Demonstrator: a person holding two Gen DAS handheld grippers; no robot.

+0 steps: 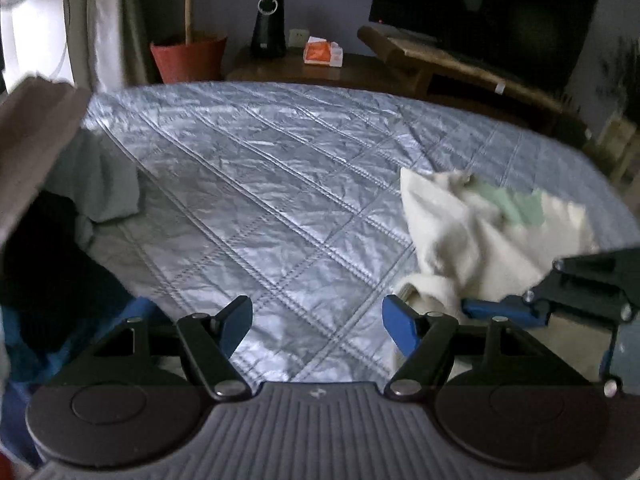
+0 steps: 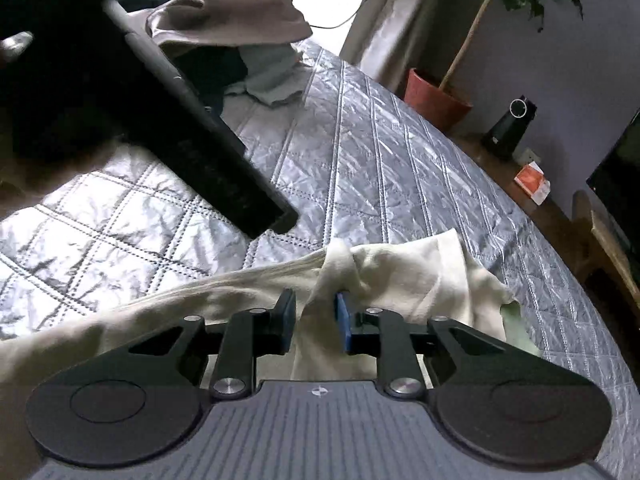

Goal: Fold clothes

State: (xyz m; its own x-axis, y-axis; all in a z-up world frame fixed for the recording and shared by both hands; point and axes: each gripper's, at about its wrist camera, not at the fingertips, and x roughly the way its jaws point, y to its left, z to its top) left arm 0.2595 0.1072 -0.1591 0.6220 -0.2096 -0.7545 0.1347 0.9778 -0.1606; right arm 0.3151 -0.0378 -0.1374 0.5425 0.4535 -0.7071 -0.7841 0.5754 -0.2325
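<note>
**Cream garment at my right claw, left claw empty**

At far left a loose pile of grey, dark and taupe clothes (image 1: 84,184) lies on the silver-grey quilted bedspread (image 1: 256,184). My left claw (image 1: 316,320) hangs over bare quilt, jaws spread, gripping nothing. Right of it the crumpled cream cotton garment (image 2: 404,276) lies on the bed. A fold of it rises between my right claw (image 2: 316,322) pads, which stand slightly parted.

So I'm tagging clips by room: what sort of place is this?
Most likely a bedroom at home: a bed under a quilted grey bedspread, a dark TV screen on a wooden stand, and a potted plant by the curtain.
</note>
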